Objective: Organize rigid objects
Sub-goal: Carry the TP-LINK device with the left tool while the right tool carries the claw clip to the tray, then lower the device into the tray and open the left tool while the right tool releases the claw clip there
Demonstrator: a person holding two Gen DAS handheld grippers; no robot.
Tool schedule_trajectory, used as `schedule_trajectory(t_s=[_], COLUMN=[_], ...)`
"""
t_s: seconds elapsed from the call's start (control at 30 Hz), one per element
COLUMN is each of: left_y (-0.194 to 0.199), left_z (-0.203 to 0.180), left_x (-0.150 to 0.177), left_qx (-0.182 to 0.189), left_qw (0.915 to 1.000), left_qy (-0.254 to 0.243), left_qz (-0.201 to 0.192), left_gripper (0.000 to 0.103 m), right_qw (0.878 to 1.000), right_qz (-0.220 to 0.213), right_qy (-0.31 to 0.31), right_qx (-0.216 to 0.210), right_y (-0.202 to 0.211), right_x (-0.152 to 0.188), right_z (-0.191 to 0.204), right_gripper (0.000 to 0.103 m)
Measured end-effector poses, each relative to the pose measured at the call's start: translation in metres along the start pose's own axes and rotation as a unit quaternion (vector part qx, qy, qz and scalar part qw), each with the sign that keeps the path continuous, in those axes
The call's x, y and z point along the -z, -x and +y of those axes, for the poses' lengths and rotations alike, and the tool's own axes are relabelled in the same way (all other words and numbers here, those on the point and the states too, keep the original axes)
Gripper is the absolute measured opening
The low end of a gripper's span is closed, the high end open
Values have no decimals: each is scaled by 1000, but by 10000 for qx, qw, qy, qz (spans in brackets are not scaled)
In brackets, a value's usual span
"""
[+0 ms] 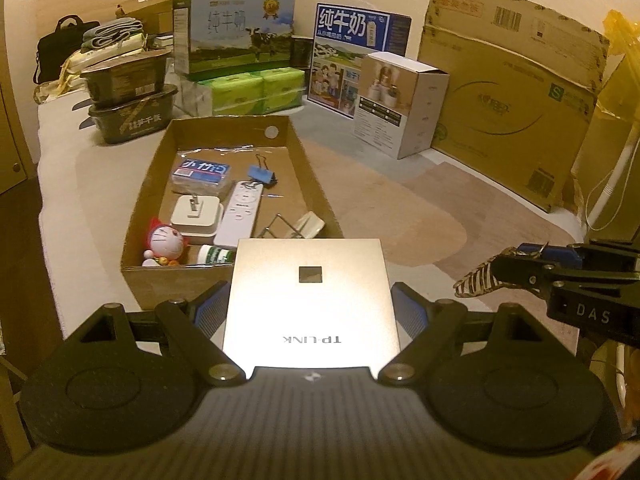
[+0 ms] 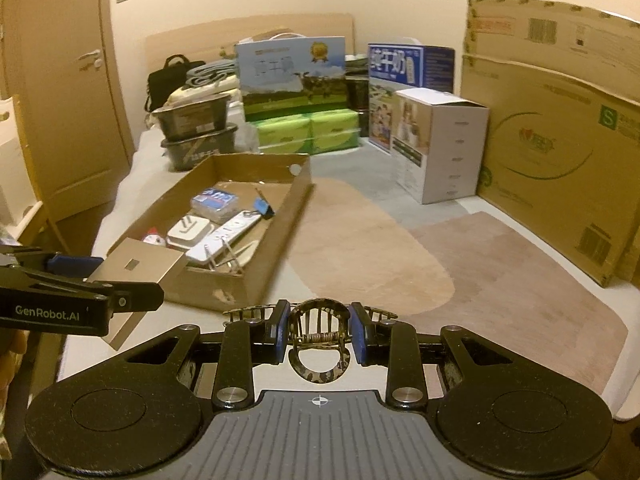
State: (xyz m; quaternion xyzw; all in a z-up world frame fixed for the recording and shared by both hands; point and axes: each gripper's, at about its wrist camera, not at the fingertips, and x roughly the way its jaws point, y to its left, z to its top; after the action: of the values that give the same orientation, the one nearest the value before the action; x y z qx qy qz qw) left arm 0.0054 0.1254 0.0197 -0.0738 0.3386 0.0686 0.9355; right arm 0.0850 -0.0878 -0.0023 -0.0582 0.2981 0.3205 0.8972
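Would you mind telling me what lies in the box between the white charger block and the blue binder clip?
The white remote control lies between the charger block and the binder clip, its far end touching the clip; the left wrist view shows it best.

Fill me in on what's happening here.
A person is sorting small items into an open cardboard box on the bed, with a gripper in each hand. The left gripper is clamped on a flat silver TP-LINK device, held at the box's near edge. The right gripper holds a patterned hair claw clip, short of the box. Already in the box: a white remote, a blue binder clip, a white charger and a Doraemon toy.
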Motion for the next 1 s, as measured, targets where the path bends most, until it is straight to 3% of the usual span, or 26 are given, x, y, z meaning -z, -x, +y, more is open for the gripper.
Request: schedule_trajectory(t_s=[0.27, 0.5, 1.0], left_y=[-2, -23, -141], left_z=[27, 61, 138], left_x=[-12, -44, -135], left_qx=[-159, -304, -493], left_qw=[9998, 9995, 9986], left_qy=[43, 18, -168], left_qz=[-57, -81, -48], left_gripper=[84, 84, 84], right_qw=[9990, 9962, 9881], right_qz=[-15, 61, 25], right_qy=[316, 625, 1288], right_qx=[-322, -608, -837], right_y=[-22, -66, -207], right_x=[-22, -56, -145], right_z=[20, 36, 44], right_gripper=[31, 31, 31])
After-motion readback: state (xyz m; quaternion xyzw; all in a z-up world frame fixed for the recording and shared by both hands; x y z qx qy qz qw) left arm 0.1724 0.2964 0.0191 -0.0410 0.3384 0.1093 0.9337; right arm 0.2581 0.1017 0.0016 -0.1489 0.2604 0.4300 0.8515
